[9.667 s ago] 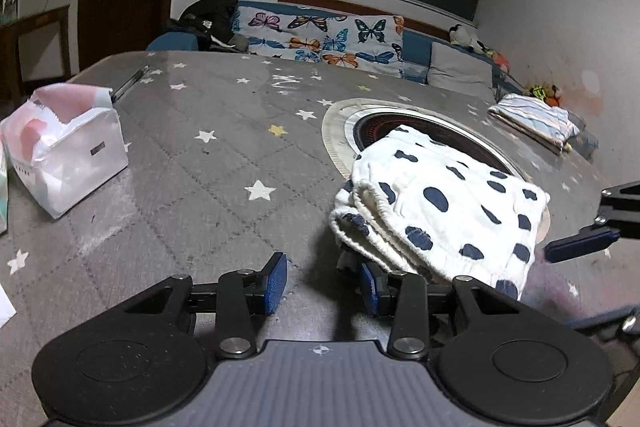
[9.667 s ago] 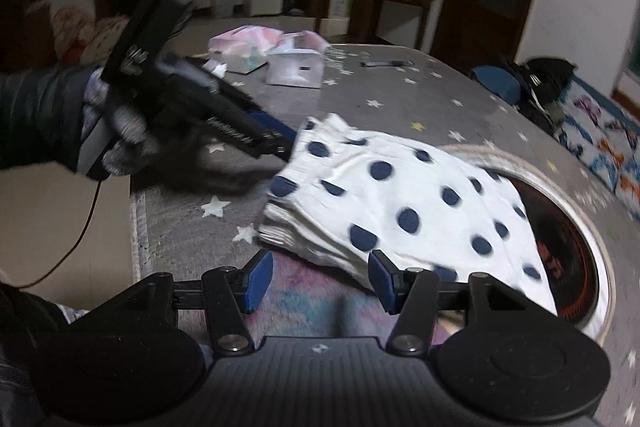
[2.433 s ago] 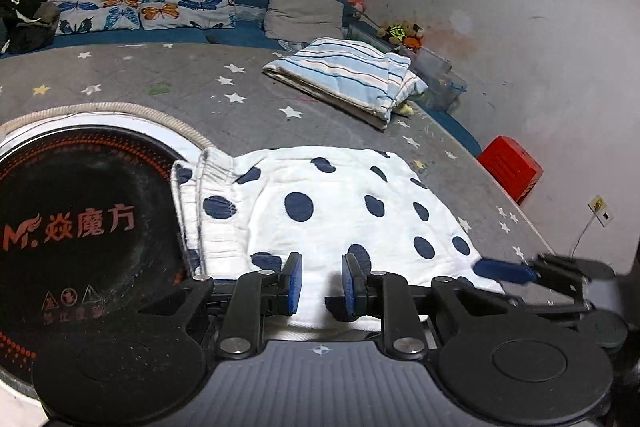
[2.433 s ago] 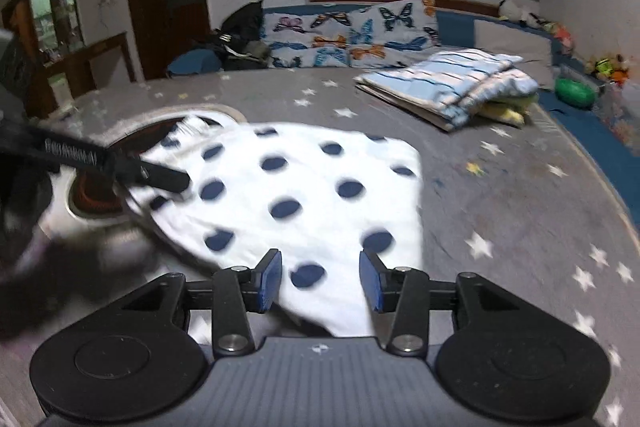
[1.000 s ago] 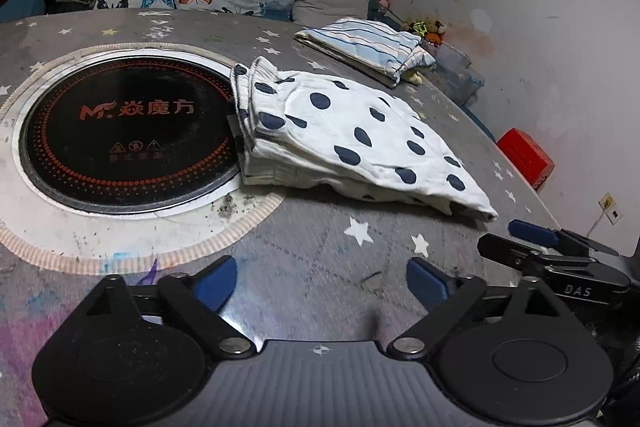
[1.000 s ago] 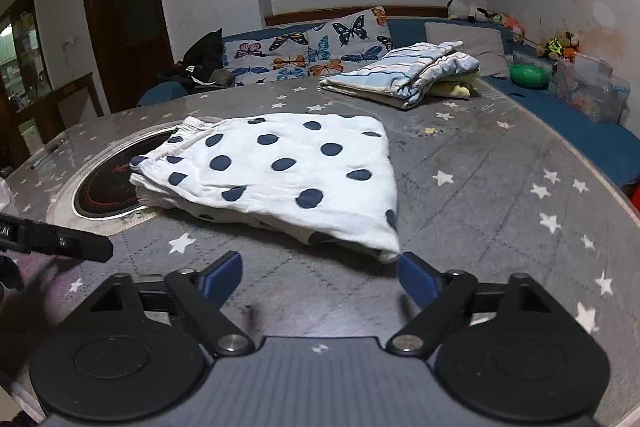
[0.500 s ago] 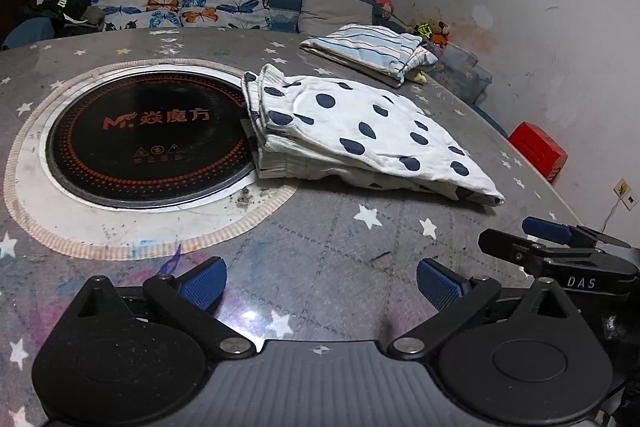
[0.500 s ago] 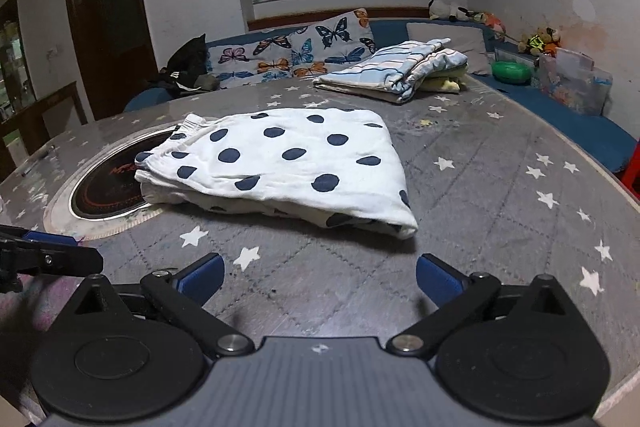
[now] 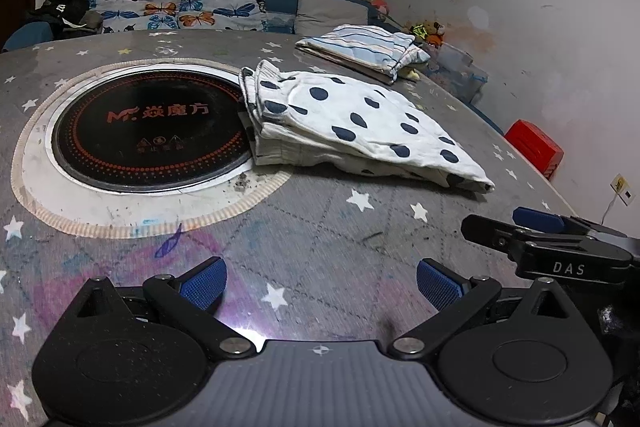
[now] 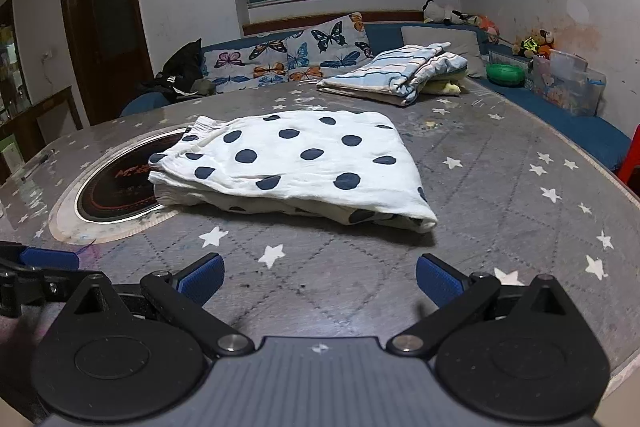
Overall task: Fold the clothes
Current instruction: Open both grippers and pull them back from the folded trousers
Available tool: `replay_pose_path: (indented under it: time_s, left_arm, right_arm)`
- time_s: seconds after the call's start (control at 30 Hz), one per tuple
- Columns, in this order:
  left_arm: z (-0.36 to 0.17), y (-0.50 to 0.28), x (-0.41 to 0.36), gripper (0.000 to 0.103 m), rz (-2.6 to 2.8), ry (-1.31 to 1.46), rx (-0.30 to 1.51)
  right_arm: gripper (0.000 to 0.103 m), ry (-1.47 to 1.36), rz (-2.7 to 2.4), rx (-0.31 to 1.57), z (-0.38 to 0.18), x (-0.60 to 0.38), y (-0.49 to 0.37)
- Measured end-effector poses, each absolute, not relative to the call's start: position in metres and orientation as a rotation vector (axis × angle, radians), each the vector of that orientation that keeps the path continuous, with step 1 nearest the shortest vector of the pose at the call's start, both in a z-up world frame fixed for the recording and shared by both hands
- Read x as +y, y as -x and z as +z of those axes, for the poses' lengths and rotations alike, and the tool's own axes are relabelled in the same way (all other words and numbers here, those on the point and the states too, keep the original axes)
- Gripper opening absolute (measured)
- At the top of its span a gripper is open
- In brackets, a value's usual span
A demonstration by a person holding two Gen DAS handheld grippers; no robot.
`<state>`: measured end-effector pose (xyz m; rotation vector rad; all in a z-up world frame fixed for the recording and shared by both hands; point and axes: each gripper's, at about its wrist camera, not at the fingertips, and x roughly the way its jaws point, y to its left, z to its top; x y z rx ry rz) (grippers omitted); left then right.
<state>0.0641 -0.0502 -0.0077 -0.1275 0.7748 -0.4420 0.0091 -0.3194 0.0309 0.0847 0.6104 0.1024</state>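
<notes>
Two hand-held grippers stand spread wide with nothing between their pads: the left hand-held gripper (image 9: pixel 318 281) and the right hand-held gripper (image 10: pixel 318 277) both hang over bare bench (image 10: pixel 500 195) on the near side of the polka-dot garment (image 10: pixel 296 163), apart from it.

That garment lies folded into a rough rectangle, its elastic waistband end resting over the rim of the round hotplate (image 9: pixel 148 135) set into the bench, its far end pointing away from the hotplate. Beyond the garment, further from the hotplate, sits a striped folded pile (image 9: pixel 360 49).

Judging by the layered edges, the fold looks nearly or wholly done. If one more fold is wanted, a good way would be to pinch the two corners at the end away from the hotplate, one per gripper, catching every layer, then carry them level over to the waistband and lay them square. The near corner seems to gape a little, though the fisheye makes that hard to judge; tucking it flat first would keep the stack neat.
</notes>
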Motion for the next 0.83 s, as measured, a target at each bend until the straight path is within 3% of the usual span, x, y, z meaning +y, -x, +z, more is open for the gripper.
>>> replay_pose_path:
  time_s: [0.83]
  left_arm:
    - [-0.008,-0.05,-0.056,0.103,-0.433,0.113,0.769]
  right_arm:
    - [0.103,-0.091,0.071,0.61,0.03,-0.317,0.0]
